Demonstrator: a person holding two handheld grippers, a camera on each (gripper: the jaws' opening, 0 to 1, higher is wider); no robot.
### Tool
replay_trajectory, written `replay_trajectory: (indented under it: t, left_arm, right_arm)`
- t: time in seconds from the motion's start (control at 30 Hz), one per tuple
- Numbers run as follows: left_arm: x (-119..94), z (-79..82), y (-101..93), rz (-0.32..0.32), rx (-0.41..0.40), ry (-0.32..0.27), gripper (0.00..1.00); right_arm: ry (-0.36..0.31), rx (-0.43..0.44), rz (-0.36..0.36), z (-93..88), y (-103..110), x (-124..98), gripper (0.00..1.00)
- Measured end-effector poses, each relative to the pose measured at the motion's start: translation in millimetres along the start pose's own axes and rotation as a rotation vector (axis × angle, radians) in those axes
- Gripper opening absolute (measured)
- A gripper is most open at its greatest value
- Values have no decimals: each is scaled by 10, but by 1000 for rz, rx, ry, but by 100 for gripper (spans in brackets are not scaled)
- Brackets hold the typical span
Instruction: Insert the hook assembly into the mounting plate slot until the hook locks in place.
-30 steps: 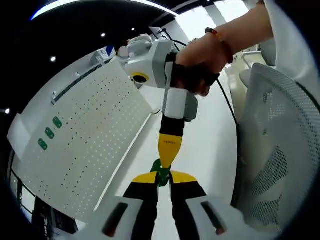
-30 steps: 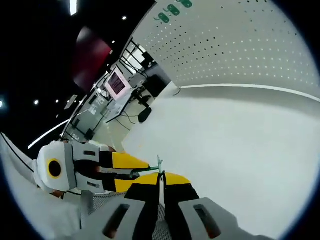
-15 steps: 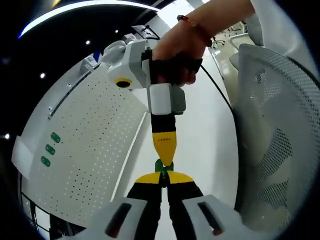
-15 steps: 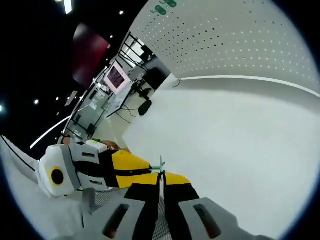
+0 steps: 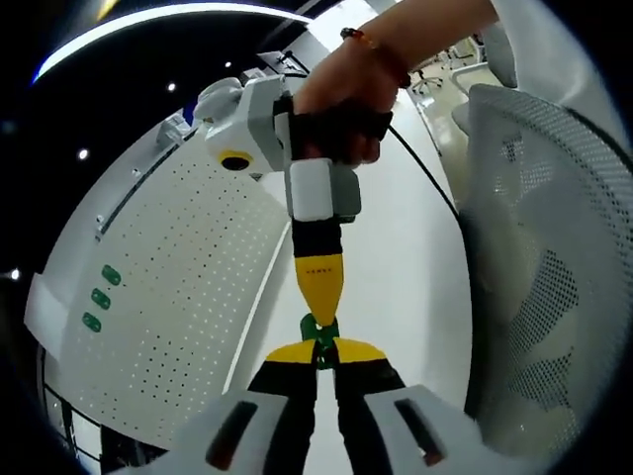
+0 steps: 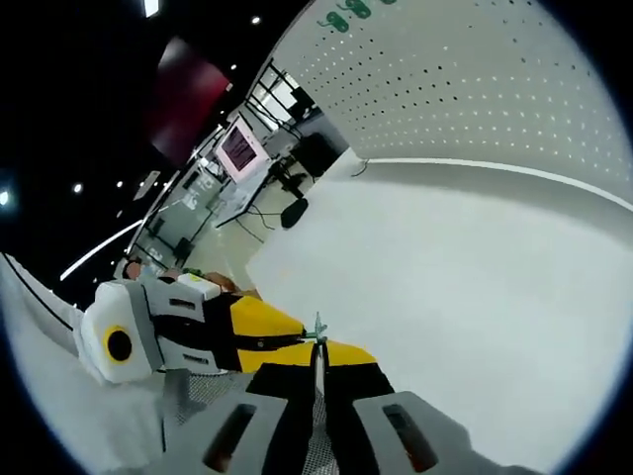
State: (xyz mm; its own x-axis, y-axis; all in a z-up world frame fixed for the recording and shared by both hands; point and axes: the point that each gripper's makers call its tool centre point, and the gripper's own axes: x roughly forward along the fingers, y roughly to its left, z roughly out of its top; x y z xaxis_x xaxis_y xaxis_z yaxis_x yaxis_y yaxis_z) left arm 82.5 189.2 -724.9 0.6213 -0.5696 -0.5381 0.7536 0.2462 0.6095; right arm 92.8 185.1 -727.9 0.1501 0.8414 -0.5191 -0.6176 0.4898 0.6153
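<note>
Both pairs of tongs meet tip to tip over a white worktop, each pinched narrow on the same small green hook assembly. Seen from the left gripper view, the left tongs rise from the bottom with yellow-tipped black jaws nearly together, the green piece clamped at their ends. From above, the right tongs come down, gripped by a person's hand with a beaded bracelet at the wrist, their yellow tips closed on the upper end of the same piece.

From the right gripper view, the right tongs hold a thin edge of the green part upright between the jaws, while the left tongs reach in from the left, yellow jaws touching it.

Behind them stands a white perforated mounting plate with three green pieces near one edge, well apart from the tongs. A white mesh chair sits at the right of the left gripper view.
</note>
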Motion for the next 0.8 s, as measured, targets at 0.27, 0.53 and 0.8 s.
replay_trajectory:
  t: [0.27, 0.53, 0.8]
  left_arm:
    - [-22, 10, -5, 9, -7, -7, 6]
    - [-14, 46, -25, -6, -43, -30, 4]
    - [-22, 43, 2, -9, -113, -40, 3]
  right_arm:
    - [20, 13, -10, -51, -23, -10, 0]
    - [26, -2, -6, -77, -13, -3, 0]
    - [18, -27, -3, -58, -15, -2, 0]
